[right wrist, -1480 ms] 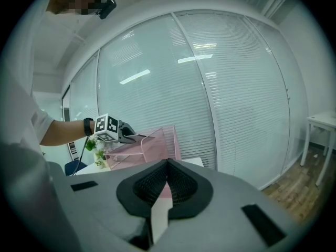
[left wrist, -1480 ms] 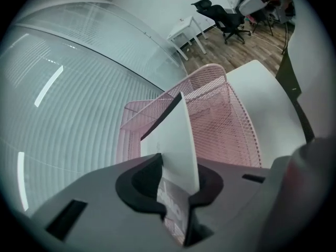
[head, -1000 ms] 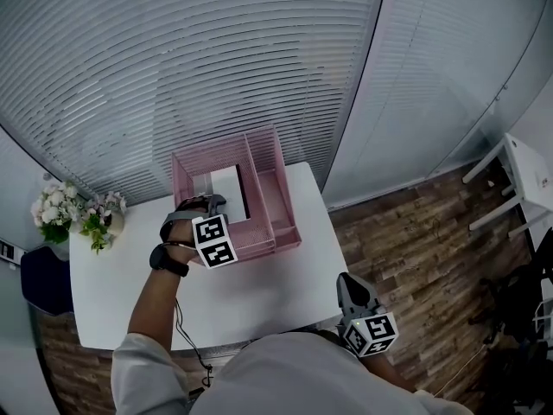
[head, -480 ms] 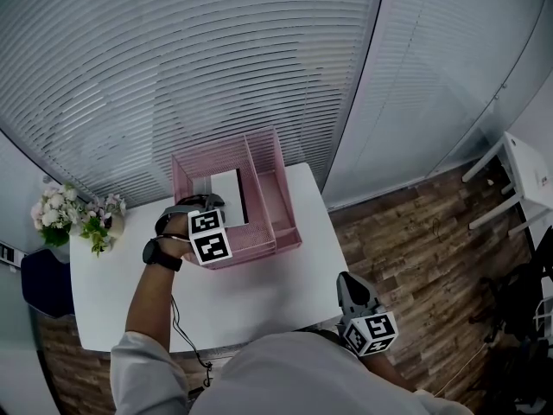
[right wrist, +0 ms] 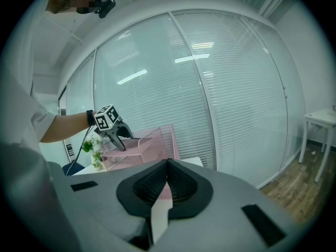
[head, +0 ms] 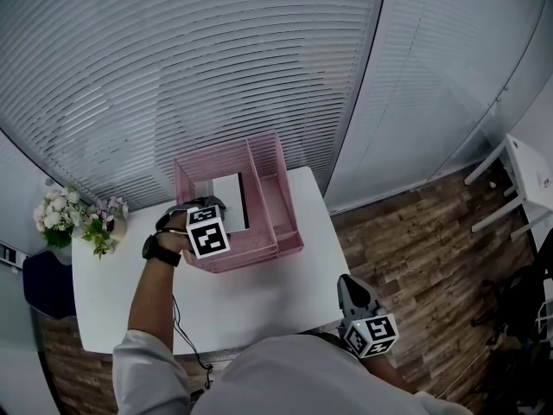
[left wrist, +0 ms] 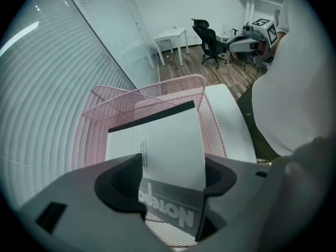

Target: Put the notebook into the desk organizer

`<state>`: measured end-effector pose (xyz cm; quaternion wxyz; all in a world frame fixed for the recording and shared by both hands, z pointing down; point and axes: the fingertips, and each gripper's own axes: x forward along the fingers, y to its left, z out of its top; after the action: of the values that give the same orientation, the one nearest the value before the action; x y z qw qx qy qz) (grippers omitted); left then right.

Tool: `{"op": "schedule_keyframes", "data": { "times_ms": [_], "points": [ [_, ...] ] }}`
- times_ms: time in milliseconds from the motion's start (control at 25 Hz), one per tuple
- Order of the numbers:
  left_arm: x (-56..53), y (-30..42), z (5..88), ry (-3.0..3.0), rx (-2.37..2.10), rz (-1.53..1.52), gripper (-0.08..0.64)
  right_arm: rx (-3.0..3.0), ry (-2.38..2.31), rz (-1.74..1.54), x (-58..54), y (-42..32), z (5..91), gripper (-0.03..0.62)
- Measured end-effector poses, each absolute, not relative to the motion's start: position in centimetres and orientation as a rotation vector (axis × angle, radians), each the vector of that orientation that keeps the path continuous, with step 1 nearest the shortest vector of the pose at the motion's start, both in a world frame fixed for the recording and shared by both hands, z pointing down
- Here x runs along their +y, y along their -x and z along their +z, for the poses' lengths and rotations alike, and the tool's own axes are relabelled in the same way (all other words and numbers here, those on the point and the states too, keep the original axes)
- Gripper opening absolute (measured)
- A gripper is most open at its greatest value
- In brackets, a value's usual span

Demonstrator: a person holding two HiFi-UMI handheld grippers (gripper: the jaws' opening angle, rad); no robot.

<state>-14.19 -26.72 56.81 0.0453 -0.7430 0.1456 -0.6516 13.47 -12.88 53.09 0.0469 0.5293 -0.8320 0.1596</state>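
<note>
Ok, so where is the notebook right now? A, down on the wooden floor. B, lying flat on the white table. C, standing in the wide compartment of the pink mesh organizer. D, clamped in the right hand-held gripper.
C: the notebook stands upright inside the wide compartment of the pink mesh organizer, between the jaws of the left hand-held gripper, which are opening around it.

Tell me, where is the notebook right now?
In the head view the notebook sits in the large left compartment of the pink mesh organizer on the white table. It is between the jaws of the left tool, which are opening.
</note>
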Motion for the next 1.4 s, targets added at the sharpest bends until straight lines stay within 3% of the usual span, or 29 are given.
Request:
{"op": "schedule_keyframes", "data": {
  "times_ms": [800, 1200, 1280, 1400],
  "points": [
    [-25.2, 13.4, 56.6, 2.312, 0.383, -1.989, 0.341, -2.544, -1.611, 0.489, -13.2, -13.8, 53.2, 0.012],
    [-24.3, 12.2, 53.4, 2.364, 0.507, -1.815, 0.339, -2.581, -1.574, 0.457, -13.4, -13.3, 52.0, 0.012],
    [-24.2, 12.3, 52.2, 2.38, 0.587, -1.733, 0.327, -2.594, -1.559, 0.449, -13.6, -12.8, 51.8, 0.012],
    [-23.9, 12.7, 50.2, 2.393, 0.741, -1.59, 0.253, -2.616, -1.532, 0.436, -13.7, -11.8, 51.4, 0.012]
  ]
}}
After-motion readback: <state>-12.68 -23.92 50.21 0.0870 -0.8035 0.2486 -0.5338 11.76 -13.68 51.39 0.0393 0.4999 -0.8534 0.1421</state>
